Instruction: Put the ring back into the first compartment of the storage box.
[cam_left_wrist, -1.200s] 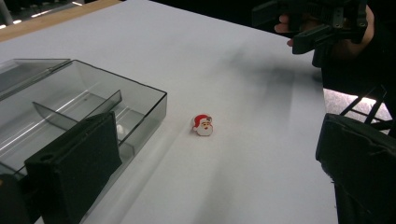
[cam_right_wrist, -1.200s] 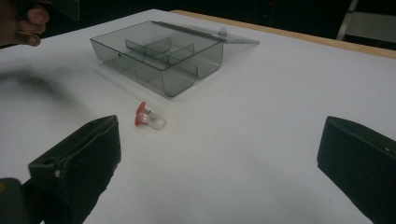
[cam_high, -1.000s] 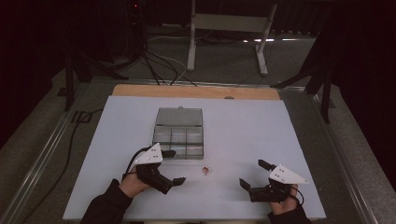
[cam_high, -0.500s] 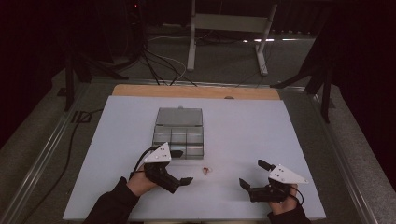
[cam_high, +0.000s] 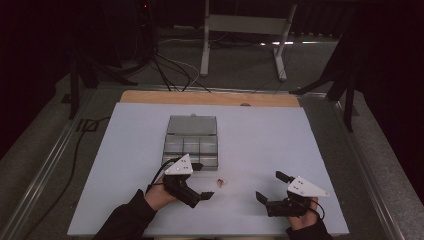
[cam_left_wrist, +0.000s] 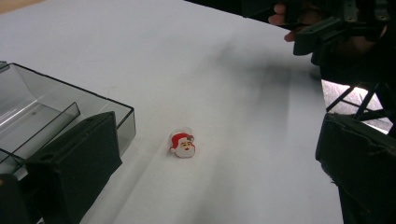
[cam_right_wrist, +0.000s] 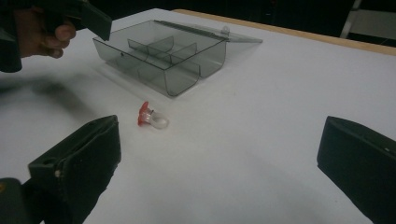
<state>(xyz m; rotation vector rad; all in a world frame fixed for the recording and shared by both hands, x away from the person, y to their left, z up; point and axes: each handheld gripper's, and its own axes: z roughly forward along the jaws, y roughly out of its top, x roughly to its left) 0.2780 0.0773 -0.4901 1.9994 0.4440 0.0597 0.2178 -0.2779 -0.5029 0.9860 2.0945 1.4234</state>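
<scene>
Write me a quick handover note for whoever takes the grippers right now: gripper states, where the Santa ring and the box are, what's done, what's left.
Left gripper: open, holds nothing, pointed at the Santa ring, which lies between its jaws' line of sight but untouched.
Right gripper: open, holds nothing, resting low near the table's front edge.
Compartment box: lid open, the compartments in view look empty; the ring lies on the table just in front of it.
Done: box opened.
Left: likely grasp the ring and place it in a compartment.
</scene>
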